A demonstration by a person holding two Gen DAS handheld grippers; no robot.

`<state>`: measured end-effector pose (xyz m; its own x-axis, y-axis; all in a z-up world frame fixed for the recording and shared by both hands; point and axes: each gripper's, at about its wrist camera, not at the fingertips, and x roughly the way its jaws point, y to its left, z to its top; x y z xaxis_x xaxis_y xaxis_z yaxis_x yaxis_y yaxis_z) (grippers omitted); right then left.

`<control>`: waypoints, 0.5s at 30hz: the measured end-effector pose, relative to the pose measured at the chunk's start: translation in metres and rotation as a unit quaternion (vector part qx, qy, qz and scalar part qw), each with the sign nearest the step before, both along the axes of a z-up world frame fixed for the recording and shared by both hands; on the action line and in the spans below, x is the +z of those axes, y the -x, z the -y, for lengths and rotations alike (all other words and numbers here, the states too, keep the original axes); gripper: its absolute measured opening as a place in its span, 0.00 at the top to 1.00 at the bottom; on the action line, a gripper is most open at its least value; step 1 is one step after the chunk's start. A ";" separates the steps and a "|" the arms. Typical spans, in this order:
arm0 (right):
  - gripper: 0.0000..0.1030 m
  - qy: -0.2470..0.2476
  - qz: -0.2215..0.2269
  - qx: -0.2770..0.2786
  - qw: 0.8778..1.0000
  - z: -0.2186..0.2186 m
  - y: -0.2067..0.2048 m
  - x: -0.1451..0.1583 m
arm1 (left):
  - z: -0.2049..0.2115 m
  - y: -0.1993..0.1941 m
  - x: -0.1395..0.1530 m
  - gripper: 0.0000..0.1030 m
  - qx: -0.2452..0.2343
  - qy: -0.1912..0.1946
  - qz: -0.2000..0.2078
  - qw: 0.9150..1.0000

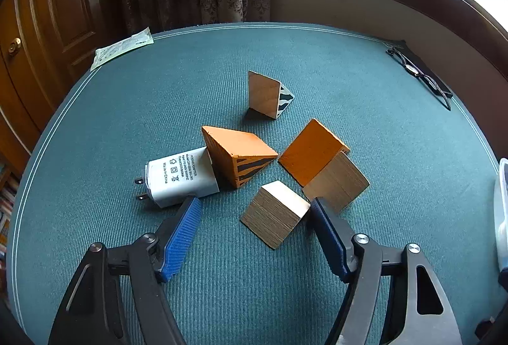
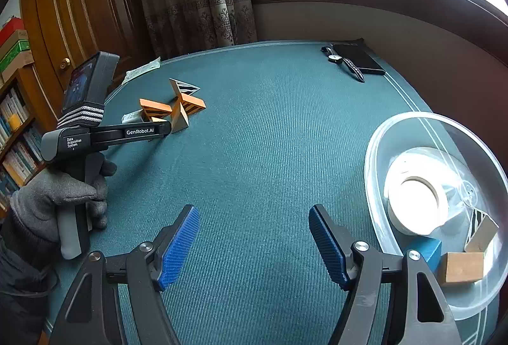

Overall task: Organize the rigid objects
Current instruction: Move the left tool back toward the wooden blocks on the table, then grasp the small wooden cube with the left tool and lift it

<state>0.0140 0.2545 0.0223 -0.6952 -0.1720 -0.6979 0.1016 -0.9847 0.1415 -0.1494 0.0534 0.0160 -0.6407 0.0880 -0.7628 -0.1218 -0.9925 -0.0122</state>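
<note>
Several wooden blocks lie bunched on the green surface (image 1: 127, 110), and the left gripper (image 1: 254, 211) hangs over the nearest of them with its jaws spread to either side of a small pale cube (image 1: 276, 211). The right-hand pad (image 1: 324, 224) sits just beside the cube's edge, perhaps brushing it, while the left-hand pad (image 1: 184, 227) is well clear of the cube and close to a white power adapter (image 1: 177, 179) lying on its side, so nothing is pinched yet. Just beyond the cube, two orange wedges (image 1: 241, 157) rest near each other, one leaning against the adapter, and a striped triangular block (image 1: 270, 95) stands alone farther off. The straddling pose suggests the cube is the next piece to be taken, being the nearest and the least crowded. Over on the right, the right gripper (image 2: 254, 237) hovers above bare cloth with its jaws spread and empty, next to a clear plastic bowl (image 2: 374, 154) that already holds a roll of tape (image 2: 416, 189), a blue block (image 2: 425, 249) and two wooden blocks (image 2: 463, 268). That bowl looks like the collecting place. A watch (image 2: 336, 59) and a dark phone (image 2: 358, 59) lie at the far edge, apart from the sorting.
</note>
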 end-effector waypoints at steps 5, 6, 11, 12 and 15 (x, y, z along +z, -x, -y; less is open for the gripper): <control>0.27 0.003 0.006 0.004 1.000 0.003 0.003 -0.002 | -0.012 -0.007 0.001 0.58 -0.031 0.008 -0.014 0.999; 0.27 0.003 0.007 0.005 1.000 0.003 0.004 -0.002 | -0.012 -0.008 0.001 0.58 -0.032 0.008 -0.015 0.999; 0.27 0.003 0.008 0.011 1.000 0.007 0.009 0.001 | -0.010 -0.013 0.002 0.58 -0.037 -0.009 -0.013 0.999; 0.27 0.005 0.010 0.012 1.000 0.008 0.011 0.002 | -0.009 -0.016 0.002 0.58 -0.036 -0.012 -0.013 0.999; 0.27 0.005 0.010 0.017 1.000 0.011 0.017 0.004 | -0.007 -0.025 0.003 0.58 -0.029 -0.021 -0.016 0.999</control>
<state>-0.0033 0.2431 0.0263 -0.6743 -0.2028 -0.7101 0.1318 -0.9792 0.1545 -0.1240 0.0599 0.0190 -0.6580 0.1573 -0.7364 -0.1803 -0.9824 -0.0488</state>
